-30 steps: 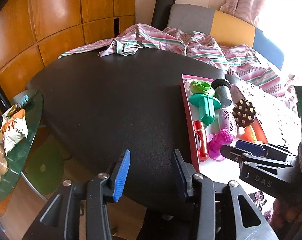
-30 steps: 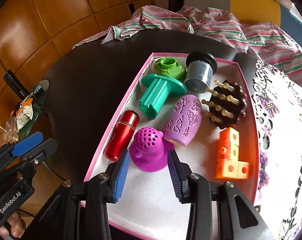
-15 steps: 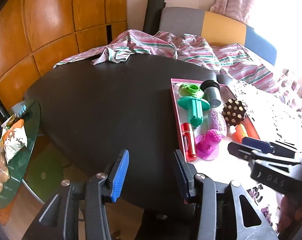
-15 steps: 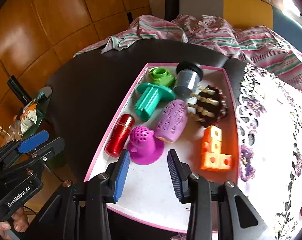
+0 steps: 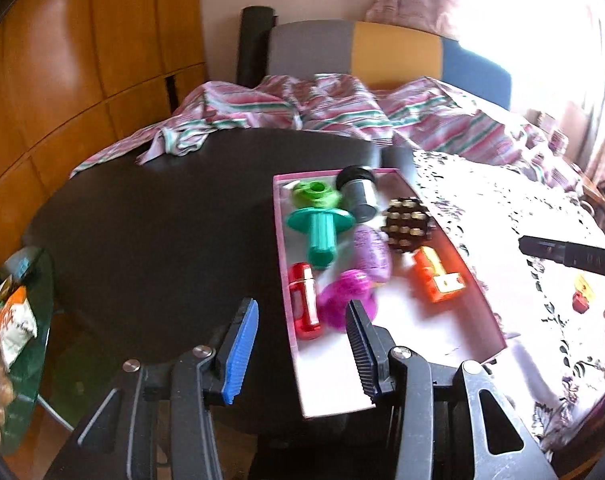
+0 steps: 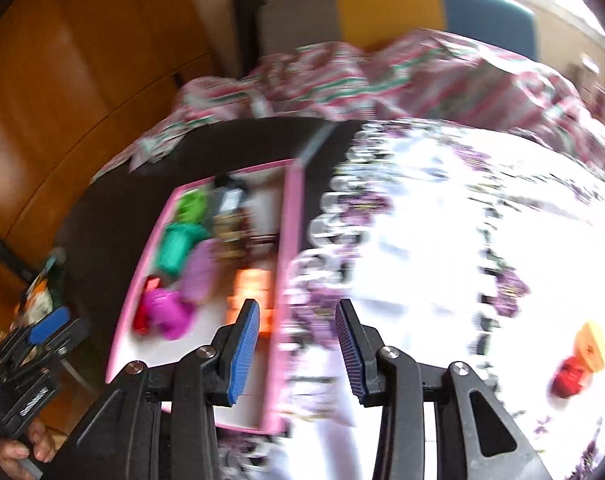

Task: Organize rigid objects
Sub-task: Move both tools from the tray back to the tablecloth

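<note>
Both grippers have swung rightward since a second ago: right gripper [image 6: 296, 348] has left the pink tray [image 5: 454, 254] and now hangs over the flowered white cloth [image 6: 442, 240], its view heavily motion-blurred. Left gripper [image 5: 302, 354] has shifted toward the tray, so the tray's near left corner now sits between its blue pads.

Left claw: jaws parted, nothing between the pads, hovering clear of the black table [image 5: 162, 240]. Right claw: jaws parted, nothing pinched, tray's right wall just below its left finger.

Tray lies on the table's right side, its right edge against the cloth. Contents, near to far in the left view:
- red cylinder [image 5: 304, 304] along the left wall
- magenta knobbly piece [image 5: 350, 292] beside it
- orange block piece [image 5: 436, 276] on the right
- purple oval piece [image 5: 370, 250] in the middle
- teal flanged peg [image 5: 320, 228]
- brown studded ball [image 5: 406, 220]
- green ring [image 5: 314, 194] and grey cylinder with black cap [image 5: 358, 192] at the far end

Near part of the tray floor is bare white.

Out on the cloth, well apart from the tray: small red and yellow object [image 6: 582, 360], blurred, can't tell what it is.

Beyond the table: striped fabric [image 5: 322, 108], then a grey, yellow and blue backrest [image 5: 382, 52]. Wood panelling [image 5: 82, 60] at left.
</note>
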Available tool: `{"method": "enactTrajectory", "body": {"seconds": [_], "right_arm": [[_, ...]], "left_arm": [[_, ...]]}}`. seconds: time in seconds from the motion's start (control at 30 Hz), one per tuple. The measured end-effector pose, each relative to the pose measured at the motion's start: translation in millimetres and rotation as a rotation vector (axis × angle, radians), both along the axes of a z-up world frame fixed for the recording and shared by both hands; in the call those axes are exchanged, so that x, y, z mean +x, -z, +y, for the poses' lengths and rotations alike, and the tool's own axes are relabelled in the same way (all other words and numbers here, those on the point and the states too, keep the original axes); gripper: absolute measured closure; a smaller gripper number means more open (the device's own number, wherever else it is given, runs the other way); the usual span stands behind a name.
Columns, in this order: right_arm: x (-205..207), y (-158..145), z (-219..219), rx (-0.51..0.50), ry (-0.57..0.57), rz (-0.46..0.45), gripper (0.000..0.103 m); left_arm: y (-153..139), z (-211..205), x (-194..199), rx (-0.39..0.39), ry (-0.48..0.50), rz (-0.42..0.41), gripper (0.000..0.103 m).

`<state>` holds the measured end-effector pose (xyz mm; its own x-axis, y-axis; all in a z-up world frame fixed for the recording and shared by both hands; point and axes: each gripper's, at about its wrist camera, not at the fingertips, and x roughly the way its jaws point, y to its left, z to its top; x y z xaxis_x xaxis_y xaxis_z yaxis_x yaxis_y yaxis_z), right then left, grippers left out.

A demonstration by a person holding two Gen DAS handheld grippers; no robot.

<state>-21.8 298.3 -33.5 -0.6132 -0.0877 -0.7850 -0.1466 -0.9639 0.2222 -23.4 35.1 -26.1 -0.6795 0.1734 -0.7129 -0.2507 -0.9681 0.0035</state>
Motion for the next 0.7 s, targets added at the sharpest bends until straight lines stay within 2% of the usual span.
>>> {"method": "enactTrajectory", "body": {"seconds": [0.17, 0.47, 0.57, 0.63, 0.7], "right_arm": [[21, 3, 71, -0.005, 0.170, -0.036, 0.064], [83, 15, 208, -0.129, 0.599, -0.022, 0.064], [107, 26, 235, -0.189, 0.709, 0.005, 0.064], [121, 31, 249, -0.297, 0.768, 0.042, 0.064], [127, 27, 252, -0.309, 0.799, 0.079, 0.063]], "left_arm": [[-6, 28, 1, -0.001, 0.073, 0.009, 0.057], [-7, 100, 0, -0.002, 0.270, -0.032, 0.052], [-3, 132, 2, 0.004, 0.354, -0.055, 0.052], [2, 158, 5, 0.000, 0.426, -0.071, 0.049], [9, 188, 7, -0.010, 0.493, -0.093, 0.048]]}}
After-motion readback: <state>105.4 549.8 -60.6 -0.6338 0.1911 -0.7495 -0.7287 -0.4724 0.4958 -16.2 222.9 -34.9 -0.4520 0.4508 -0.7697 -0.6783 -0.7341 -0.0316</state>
